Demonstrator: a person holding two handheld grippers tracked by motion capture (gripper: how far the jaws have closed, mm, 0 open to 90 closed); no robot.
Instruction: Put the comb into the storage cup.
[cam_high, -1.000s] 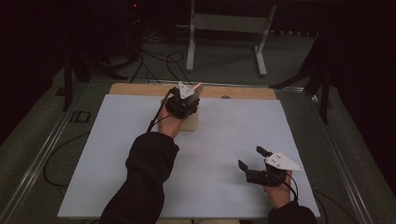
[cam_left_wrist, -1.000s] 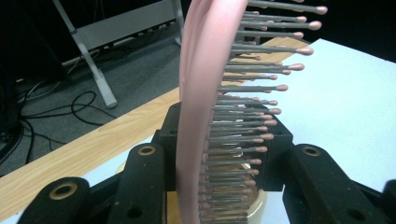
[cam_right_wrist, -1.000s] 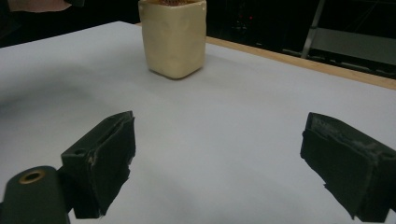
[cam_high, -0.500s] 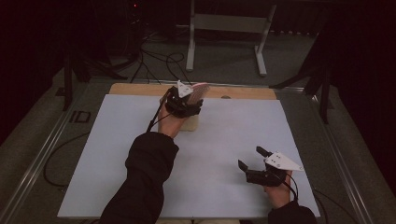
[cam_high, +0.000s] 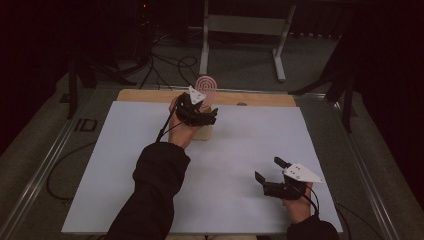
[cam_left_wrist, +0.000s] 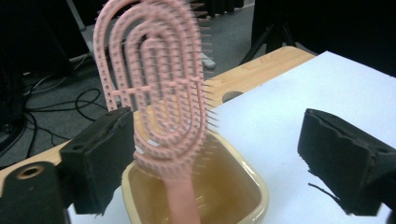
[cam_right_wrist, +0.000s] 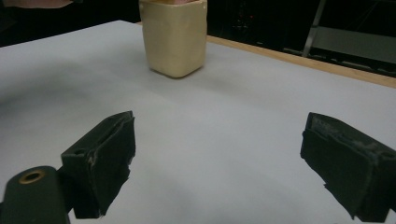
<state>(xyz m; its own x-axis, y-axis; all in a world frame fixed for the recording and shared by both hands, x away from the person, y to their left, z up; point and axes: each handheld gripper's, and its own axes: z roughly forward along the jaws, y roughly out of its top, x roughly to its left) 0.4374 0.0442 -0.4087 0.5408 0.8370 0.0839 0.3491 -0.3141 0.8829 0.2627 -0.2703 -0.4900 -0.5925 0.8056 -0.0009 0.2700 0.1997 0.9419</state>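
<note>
My left claw (cam_left_wrist: 212, 154) has just been opening; its jaws stand wide around the pink plastic hairbrush (cam_left_wrist: 156, 88), which stands handle-down in the square cream plastic cup (cam_left_wrist: 252, 186) near the far edge of the white worktop (cam_high: 250, 150). The handle's lower end is hidden inside the cup. My right claw (cam_high: 269, 170) gapes empty over open worktop near its right front edge.

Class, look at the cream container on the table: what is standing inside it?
A pink hairbrush stands handle-down inside the cream container, head sticking out above the rim. The container's wall hides the handle's lower end and the bottom.
</note>
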